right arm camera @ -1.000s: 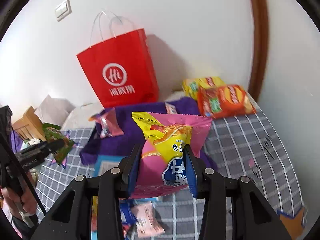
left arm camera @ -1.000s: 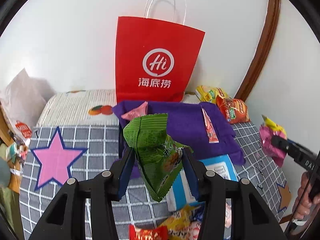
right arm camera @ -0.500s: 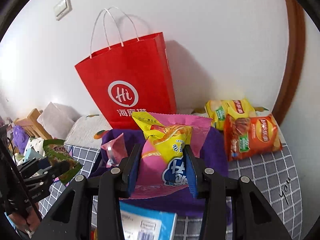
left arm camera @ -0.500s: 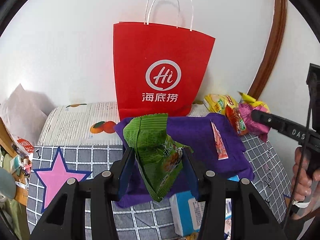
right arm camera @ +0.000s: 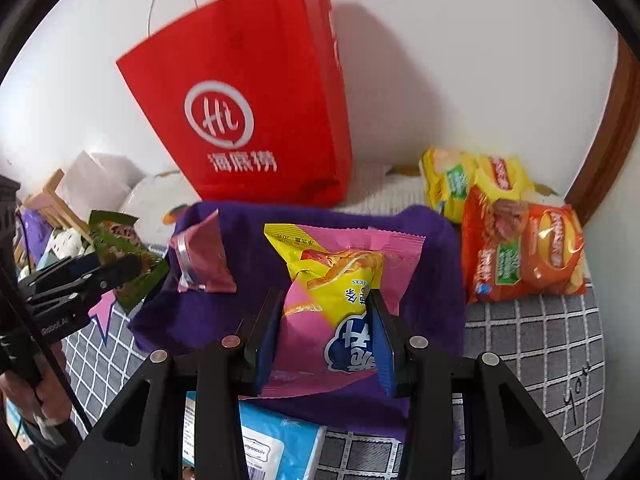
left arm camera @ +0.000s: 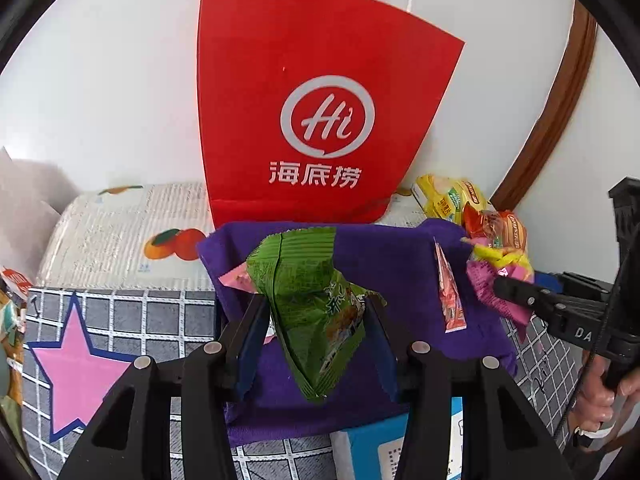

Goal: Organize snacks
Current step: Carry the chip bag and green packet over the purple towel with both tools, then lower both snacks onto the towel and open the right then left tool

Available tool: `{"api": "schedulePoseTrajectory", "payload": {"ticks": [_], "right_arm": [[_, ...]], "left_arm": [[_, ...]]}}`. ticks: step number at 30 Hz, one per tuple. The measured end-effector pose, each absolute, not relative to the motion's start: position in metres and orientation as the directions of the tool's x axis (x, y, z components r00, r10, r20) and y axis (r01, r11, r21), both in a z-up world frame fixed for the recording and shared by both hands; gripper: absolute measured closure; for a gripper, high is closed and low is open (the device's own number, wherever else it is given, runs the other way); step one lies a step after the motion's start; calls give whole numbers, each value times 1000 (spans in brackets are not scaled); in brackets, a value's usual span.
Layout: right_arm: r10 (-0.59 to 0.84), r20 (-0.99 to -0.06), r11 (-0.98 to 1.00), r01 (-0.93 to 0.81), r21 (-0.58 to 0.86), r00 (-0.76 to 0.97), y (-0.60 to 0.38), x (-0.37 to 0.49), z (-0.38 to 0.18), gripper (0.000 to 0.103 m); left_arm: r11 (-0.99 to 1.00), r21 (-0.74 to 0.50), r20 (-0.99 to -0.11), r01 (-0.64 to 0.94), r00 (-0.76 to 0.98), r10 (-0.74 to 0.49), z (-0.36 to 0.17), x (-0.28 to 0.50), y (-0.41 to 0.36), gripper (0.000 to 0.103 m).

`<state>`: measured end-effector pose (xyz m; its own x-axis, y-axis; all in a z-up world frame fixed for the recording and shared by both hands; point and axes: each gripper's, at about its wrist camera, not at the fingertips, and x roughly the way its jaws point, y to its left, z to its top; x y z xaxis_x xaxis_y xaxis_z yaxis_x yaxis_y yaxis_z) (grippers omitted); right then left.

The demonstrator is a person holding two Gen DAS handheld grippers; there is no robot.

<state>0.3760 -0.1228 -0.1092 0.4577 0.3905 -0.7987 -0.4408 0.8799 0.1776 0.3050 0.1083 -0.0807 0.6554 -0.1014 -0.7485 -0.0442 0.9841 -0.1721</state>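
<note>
My left gripper [left arm camera: 316,316] is shut on a green snack packet [left arm camera: 312,304], held above the purple cloth [left arm camera: 384,264]. My right gripper [right arm camera: 326,320] is shut on a pink and yellow snack packet [right arm camera: 336,288]; it also shows at the right of the left wrist view [left arm camera: 500,276]. A red paper bag [left arm camera: 316,112] with white handles stands upright against the wall just beyond both grippers, and shows in the right wrist view [right arm camera: 248,108]. A small pink packet [right arm camera: 204,256] and a thin red sachet [left arm camera: 450,296] lie on the cloth.
Yellow [right arm camera: 472,180] and orange [right arm camera: 520,248] chip bags lie at the back right near a wooden door frame [left arm camera: 552,100]. A blue-white box [right arm camera: 272,440] lies at the cloth's near edge. The grey checked cover [left arm camera: 120,320] has a pink star. Clutter sits at the far left.
Both grippers have moved forward with their packets, closer to the red bag, which now looms larger. The right gripper sits nearer the cloth's right side.
</note>
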Motion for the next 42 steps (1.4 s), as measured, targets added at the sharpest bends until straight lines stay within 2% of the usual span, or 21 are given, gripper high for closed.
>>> {"api": "schedulePoseTrajectory", "payload": {"ticks": [4,10,25,30,42], "right_arm": [[349,-830,880,-457,131,435,-112,379,-126,62],[331,-864,885,-443,146,378,-106,389,-148,62],[312,-885,876,-466,128,344,-90,382,-155,62],[337,-892,864,-475,165,302,-88,384,-158,62],[287,-903,875,-472,110,321,-80,384,-164,61]], "left_arm": [[983,-172,-761,-57,641,-96,-87,308,114,57],[984,-160,-786,-78,614,-79,-96,314,118,57],[984,-167,-813,-55,572,-106,-102,318,111,57],[984,-174,-816,-47,566,-118,-103,319,110,57],[983,-180,-817,-43,563,-125,-102,318,110,57]]}}
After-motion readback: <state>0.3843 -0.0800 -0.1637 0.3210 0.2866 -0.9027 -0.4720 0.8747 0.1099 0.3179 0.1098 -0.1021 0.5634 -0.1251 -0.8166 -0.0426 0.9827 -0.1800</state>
